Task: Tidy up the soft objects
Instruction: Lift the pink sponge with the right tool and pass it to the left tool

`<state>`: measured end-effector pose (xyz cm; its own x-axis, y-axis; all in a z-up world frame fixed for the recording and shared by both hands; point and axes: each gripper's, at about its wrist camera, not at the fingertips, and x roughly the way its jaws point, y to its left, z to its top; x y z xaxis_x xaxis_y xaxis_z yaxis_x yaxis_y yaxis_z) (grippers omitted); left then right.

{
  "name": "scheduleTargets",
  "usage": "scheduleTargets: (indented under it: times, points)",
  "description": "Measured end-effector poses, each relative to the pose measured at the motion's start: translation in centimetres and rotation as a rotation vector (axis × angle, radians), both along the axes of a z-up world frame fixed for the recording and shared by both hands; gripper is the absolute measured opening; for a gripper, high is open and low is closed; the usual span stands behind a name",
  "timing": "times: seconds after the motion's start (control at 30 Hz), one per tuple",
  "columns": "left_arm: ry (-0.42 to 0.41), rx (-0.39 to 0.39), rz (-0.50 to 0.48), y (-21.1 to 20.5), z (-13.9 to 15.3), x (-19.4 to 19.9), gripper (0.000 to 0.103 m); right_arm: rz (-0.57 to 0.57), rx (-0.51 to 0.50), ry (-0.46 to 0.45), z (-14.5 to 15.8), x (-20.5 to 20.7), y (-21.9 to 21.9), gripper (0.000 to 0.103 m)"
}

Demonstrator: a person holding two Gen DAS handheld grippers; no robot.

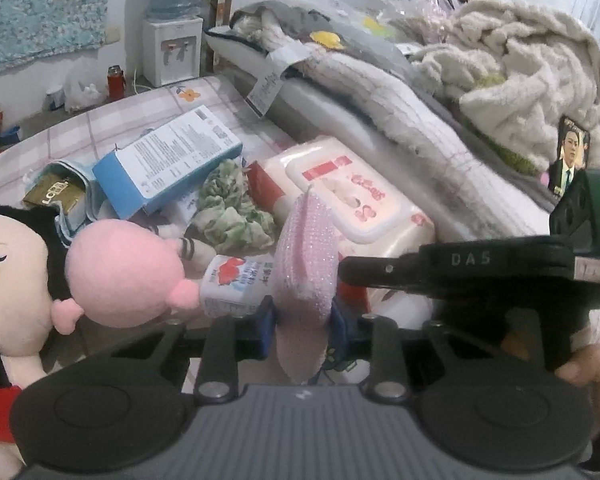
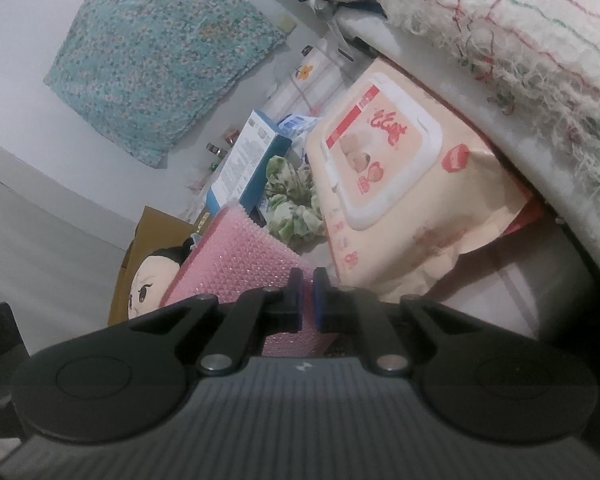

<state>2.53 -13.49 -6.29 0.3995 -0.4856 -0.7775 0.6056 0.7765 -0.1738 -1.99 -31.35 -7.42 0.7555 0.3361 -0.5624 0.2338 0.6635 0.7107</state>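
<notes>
1. Left gripper (image 1: 302, 320): jaws closed on the pink mesh sponge (image 1: 306, 264), pinched at its lower middle.
2. Right gripper (image 2: 308, 296): jaws shut on the sponge's near edge.
3. Sponge is held above the wipes pack (image 1: 352, 200); judged light, squashy, non-slippery; edge grips suffice.

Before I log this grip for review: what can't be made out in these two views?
- Left wrist: the pink scrubbing sponge between the left gripper pads hides part of the wet wipes pack.
- Left wrist: the doll is cut off by the left edge.
- Right wrist: whether the right gripper pinches the sponge; its fingers hide the contact.
</notes>
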Motion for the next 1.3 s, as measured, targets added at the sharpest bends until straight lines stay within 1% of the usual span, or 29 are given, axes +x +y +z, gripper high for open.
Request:
scheduleTargets:
  times: [0.13,0.2,0.37,0.43,0.5,0.57,0.6,0.73,0.87,1.0,1.1,1.17,1.23,1.3]
  points:
    - [0.007,-0.043,0.018,1.0,0.5,-0.2,0.028,0.005,-0.052,-0.014,0.7,-0.7,0.2,0.011]
    - [0.022,-0.070,0.031,1.8,1.0,-0.3,0.028,0.008,-0.067,-0.021,1.2,-1.1,0.3,0.015]
    - [0.063,-0.151,0.046,4.7,2.8,-1.2,0.028,0.033,-0.099,-0.051,2.1,-2.9,0.6,0.026]
    - [0.090,-0.174,0.055,6.0,3.2,-1.7,0.028,0.049,-0.117,-0.063,2.7,-3.5,1.2,0.027]
    - [0.123,-0.186,0.071,7.4,2.9,-1.9,0.028,0.068,-0.128,-0.074,3.3,-3.9,1.9,0.029]
    - [0.141,-0.171,0.099,8.4,2.3,-1.9,0.028,0.095,-0.136,-0.078,3.6,-4.2,2.8,0.029]
    - [0.149,-0.149,0.119,8.8,1.8,-1.8,0.028,0.109,-0.140,-0.075,3.5,-4.4,3.2,0.029]
    - [0.193,-0.103,0.170,10.1,-0.2,-1.2,0.029,0.164,-0.157,-0.051,3.2,-4.7,5.0,0.030]
    - [0.174,-0.061,0.205,10.6,-1.6,-0.7,0.029,0.205,-0.168,-0.009,1.9,-3.8,6.5,0.030]
    - [0.143,-0.045,0.216,10.4,-1.6,-0.1,0.028,0.244,-0.210,0.016,0.8,-2.5,7.9,0.030]
    - [0.141,-0.052,0.204,10.5,-1.0,-0.1,0.028,0.267,-0.248,0.016,1.0,-1.9,8.7,0.030]
    - [0.180,-0.081,0.183,10.9,-0.8,-0.3,0.028,0.273,-0.258,0.006,1.3,-2.1,8.8,0.030]
    - [0.230,-0.127,0.147,11.6,-0.6,-0.4,0.028,0.265,-0.263,-0.006,1.8,-2.5,8.4,0.030]
    - [0.268,-0.159,0.103,11.8,-0.8,-0.5,0.028,0.255,-0.247,-0.027,2.1,-2.8,7.7,0.030]
